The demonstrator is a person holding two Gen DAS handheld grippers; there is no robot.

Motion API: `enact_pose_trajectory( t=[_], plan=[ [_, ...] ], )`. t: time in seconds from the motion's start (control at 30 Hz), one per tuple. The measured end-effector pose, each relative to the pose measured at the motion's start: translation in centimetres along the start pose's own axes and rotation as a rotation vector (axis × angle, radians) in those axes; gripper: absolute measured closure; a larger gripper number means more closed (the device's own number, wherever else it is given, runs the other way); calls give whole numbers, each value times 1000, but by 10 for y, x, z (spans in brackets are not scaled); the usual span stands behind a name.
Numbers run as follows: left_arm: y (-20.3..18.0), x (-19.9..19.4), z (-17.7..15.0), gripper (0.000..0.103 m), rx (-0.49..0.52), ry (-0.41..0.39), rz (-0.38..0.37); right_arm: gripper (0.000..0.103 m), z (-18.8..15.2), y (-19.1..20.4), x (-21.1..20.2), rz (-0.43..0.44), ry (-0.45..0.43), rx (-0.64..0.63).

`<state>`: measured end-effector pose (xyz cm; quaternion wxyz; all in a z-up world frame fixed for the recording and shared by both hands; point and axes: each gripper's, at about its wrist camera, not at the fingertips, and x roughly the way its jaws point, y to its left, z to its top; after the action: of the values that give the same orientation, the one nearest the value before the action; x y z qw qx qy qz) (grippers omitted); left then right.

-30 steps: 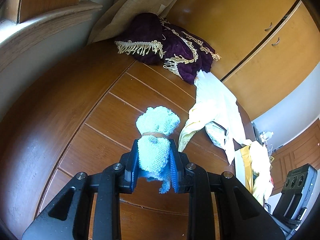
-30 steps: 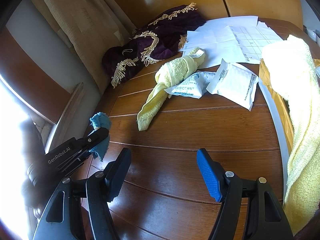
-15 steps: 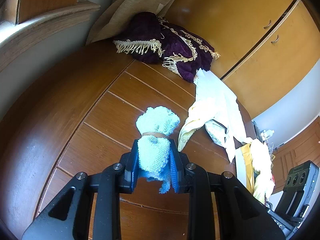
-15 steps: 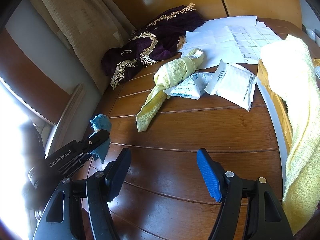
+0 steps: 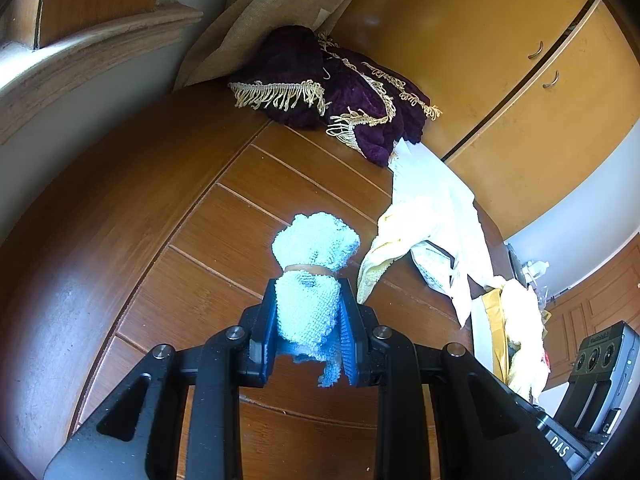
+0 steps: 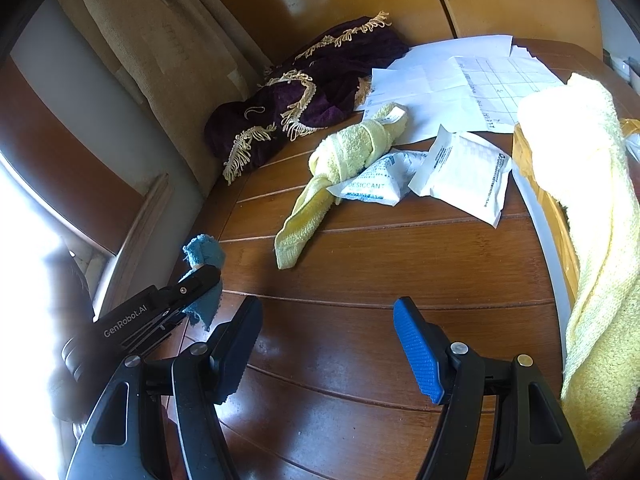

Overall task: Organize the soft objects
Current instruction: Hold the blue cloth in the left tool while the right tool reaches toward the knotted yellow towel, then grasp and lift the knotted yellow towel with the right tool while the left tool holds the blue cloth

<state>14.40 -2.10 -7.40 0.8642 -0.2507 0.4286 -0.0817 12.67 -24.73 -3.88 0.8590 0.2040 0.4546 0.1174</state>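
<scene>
Glossy brown wood with thin pale grooves is making up the broad tabletop (image 6: 360,256) that everything is lying on; ochre cabinet doors (image 5: 500,40) with small metal handles are rising behind it, and a beige curtain (image 6: 160,48) is hanging down into the far corner. A dark purple velvet cloth with gold fringe (image 5: 344,92) is slumping in that corner against the curtain.

The left gripper (image 5: 308,332) is clamping its blue pads on a rolled light-blue terry cloth bound with a tan rubber band (image 5: 312,272), holding it above the wood near the table's left edge. The right gripper (image 6: 328,344) is hovering with its fingers spread wide and nothing between them.

A pale yellow rolled towel (image 6: 340,164), one end trailing loose, is lying mid-table, touching one of two white sachets (image 6: 436,176); the nearer sachet is reading "DESICCANT", the other's print being too small to read. Several white paper sheets (image 6: 460,76) are overlapping behind them, their number hard to tell. A second, larger yellow towel (image 6: 592,216) is draping over something amber at the right edge, cut off by the frame. Bright glare is washing out the lower left of the right wrist view.
</scene>
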Motion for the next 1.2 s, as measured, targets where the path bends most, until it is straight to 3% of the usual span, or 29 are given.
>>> enact_pose_trajectory(
  t=[0.33,0.6,0.77,1.03,1.2],
  plan=[
    [1,-5,1,80,-7,-11,-8,33,7,-6,-4,-6,-25,38],
    [3,-15,2,80,-22,-32,-13,33,38,-4,-8,-4,-27,121],
    [4,-17,2,80,-30,-26,-30,33,71,-3,11,-60,-10,214],
    [7,-22,2,80,-46,-56,-23,33,121,16,62,-180,9,158],
    [11,-26,1,80,-61,-59,-33,40,126,18,108,-286,96,162]
  ],
)
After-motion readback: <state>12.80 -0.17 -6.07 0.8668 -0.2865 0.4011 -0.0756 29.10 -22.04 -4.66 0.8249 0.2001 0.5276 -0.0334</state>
